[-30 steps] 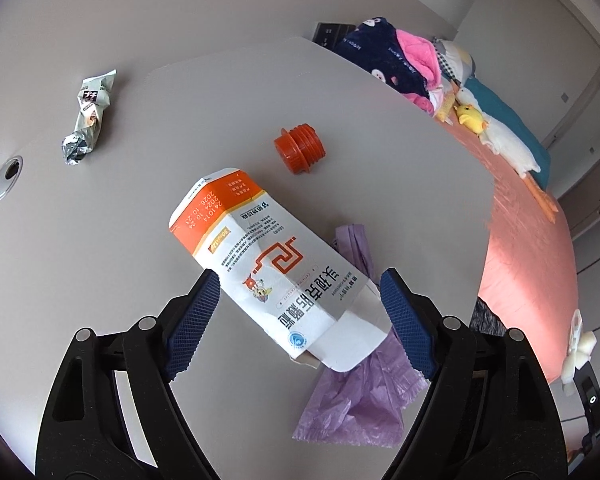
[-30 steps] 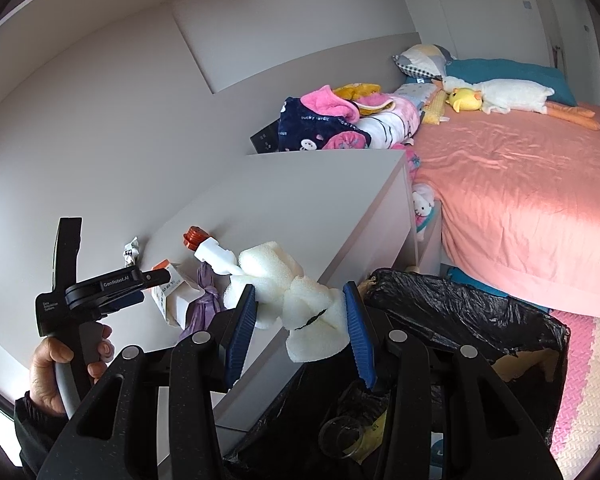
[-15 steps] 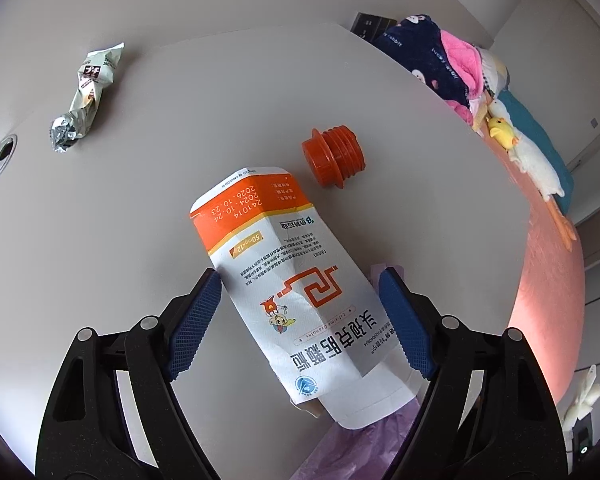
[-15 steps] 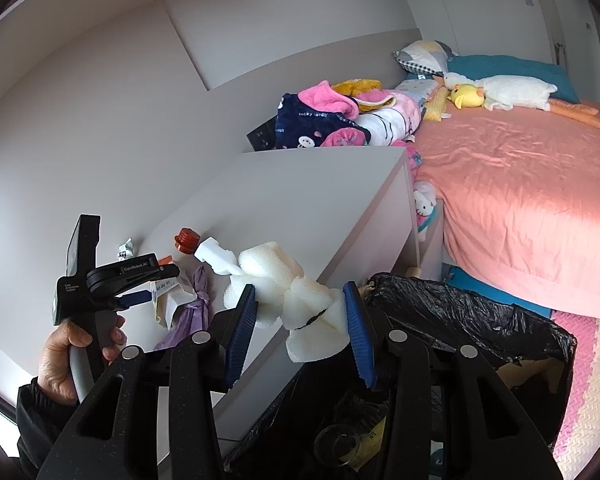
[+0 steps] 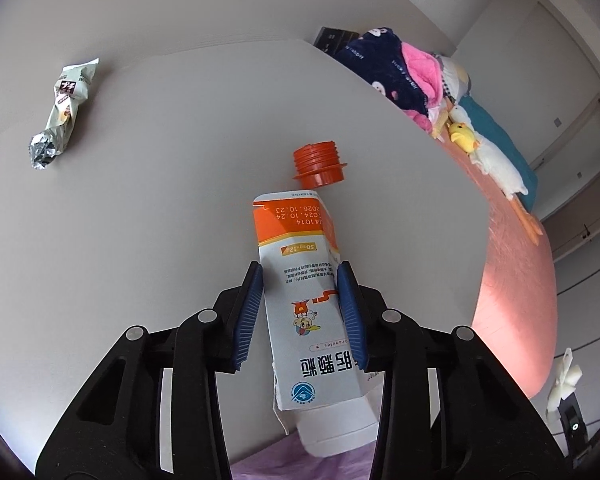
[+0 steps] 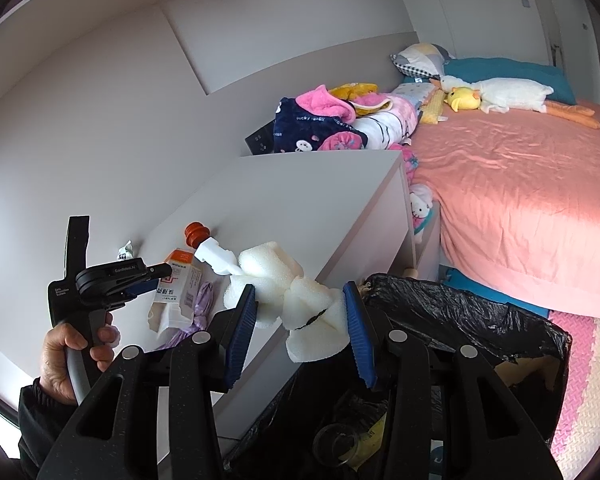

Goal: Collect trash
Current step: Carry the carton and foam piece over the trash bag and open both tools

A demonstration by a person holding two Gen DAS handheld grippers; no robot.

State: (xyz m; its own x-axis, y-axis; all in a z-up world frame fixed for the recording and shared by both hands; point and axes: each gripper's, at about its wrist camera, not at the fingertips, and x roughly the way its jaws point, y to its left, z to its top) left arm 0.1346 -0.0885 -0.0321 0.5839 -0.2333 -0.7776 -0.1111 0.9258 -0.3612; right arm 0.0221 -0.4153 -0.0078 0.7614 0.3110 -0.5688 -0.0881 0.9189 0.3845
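Left claw (image 5: 302,304) closing across medicine carton (image 5: 304,300), pads at both narrow sides, long axis running straight ahead along bench (image 5: 160,220). Right claw (image 6: 300,320) pinching foam scrap (image 6: 296,292) above bin bag (image 6: 460,312).

The right gripper (image 6: 300,312) pinches white foam (image 6: 296,300) above a black bin bag (image 6: 460,312); left gripper (image 6: 156,276) closes around a carton (image 6: 176,280) on the desk (image 6: 300,200).
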